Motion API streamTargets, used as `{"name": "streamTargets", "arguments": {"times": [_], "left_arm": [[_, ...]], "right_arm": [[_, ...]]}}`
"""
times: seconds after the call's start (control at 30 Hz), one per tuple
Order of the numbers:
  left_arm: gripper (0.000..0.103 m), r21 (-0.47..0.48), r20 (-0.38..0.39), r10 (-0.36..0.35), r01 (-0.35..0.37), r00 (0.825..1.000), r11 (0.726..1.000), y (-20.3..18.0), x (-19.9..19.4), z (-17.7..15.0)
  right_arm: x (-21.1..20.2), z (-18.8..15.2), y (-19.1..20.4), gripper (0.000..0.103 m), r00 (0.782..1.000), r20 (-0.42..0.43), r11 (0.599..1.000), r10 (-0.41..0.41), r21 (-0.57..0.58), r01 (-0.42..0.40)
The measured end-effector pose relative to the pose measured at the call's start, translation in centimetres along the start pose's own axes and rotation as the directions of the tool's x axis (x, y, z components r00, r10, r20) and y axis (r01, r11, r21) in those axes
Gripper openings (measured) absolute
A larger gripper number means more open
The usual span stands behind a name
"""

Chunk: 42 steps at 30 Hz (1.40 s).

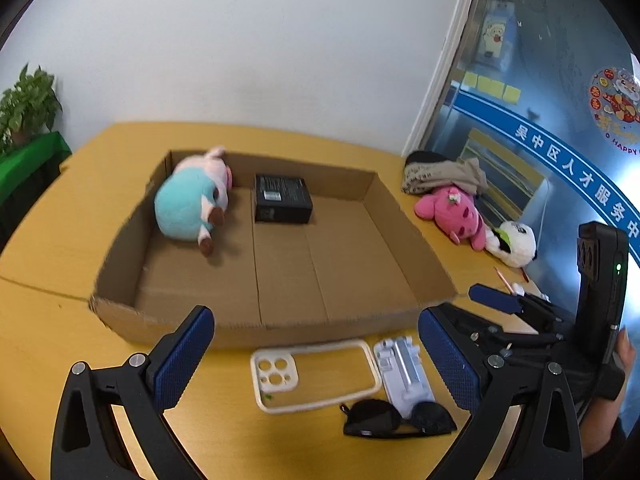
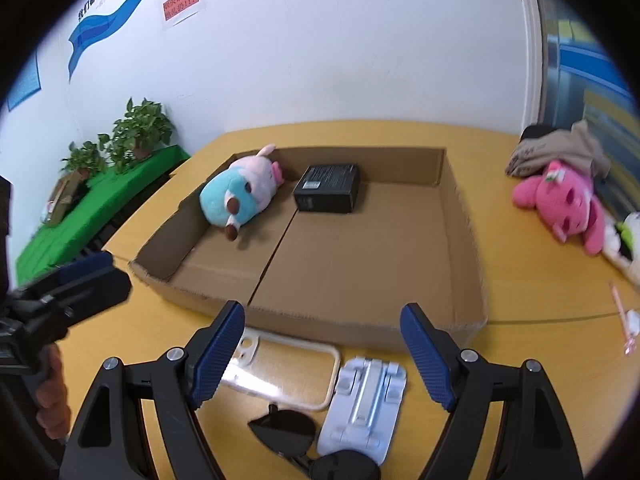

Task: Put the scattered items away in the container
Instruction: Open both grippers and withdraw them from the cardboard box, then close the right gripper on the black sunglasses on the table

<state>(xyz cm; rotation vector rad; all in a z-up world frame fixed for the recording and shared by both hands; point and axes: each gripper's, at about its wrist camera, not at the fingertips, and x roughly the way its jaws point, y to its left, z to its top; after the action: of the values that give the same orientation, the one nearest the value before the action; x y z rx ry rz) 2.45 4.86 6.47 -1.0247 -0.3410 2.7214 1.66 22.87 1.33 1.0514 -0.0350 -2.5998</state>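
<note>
Both grippers hover over the near edge of the counter (image 1: 48,216), side by side. The left gripper (image 1: 316,356) has its jaws spread wide with nothing between them, and same for the right gripper (image 2: 322,354).

The box (image 1: 384,216) sits mid-counter, low walls, open top. Only its far-left corner is taken: a plush (image 1: 192,200) leaning on the left wall and a black carton (image 1: 283,199) just beside it. The rest of the floor is bare cardboard.

Between the box's near wall and the counter's near edge lie a phone case (image 1: 316,376), a white stand (image 1: 404,372) just beside it, and sunglasses (image 1: 396,420) overlapping the stand's near end.

Along the right edge: a pink plush (image 1: 452,210), a white plush (image 1: 514,244) touching it, bundled cloth (image 1: 440,174) behind, and a pen (image 2: 620,316) nearer.
</note>
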Motion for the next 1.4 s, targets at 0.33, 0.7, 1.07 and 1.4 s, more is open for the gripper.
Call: {"name": "streamTargets", "arguments": {"times": [0.33,0.7,1.07,1.4], "left_arm": [[0.103,-0.161,-0.233,-0.165,0.129,0.958,0.978,1.8,4.5,-6.5],[0.098,-0.350,-0.351,-0.347,0.222,0.870,0.910,1.3,9.4,-10.0],[0.090,-0.376,-0.349,-0.409,0.273,0.843,0.885,0.8,10.3,-9.8],[0.074,-0.390,-0.354,-0.447,0.305,0.821,0.869,0.3,11.0,-9.9]], "right_arm": [[0.5,-9.1,-3.9,0.080,0.966,-0.236,0.993,0.109,-0.021,-0.117],[3.1,-11.5,-0.8,0.070,0.929,-0.339,0.981,0.149,-0.072,-0.183],[3.2,-13.9,3.2,0.059,0.893,-0.428,0.970,0.141,-0.121,-0.212],[3.2,-14.8,3.5,0.059,0.896,-0.421,0.966,0.144,-0.139,-0.220]]}}
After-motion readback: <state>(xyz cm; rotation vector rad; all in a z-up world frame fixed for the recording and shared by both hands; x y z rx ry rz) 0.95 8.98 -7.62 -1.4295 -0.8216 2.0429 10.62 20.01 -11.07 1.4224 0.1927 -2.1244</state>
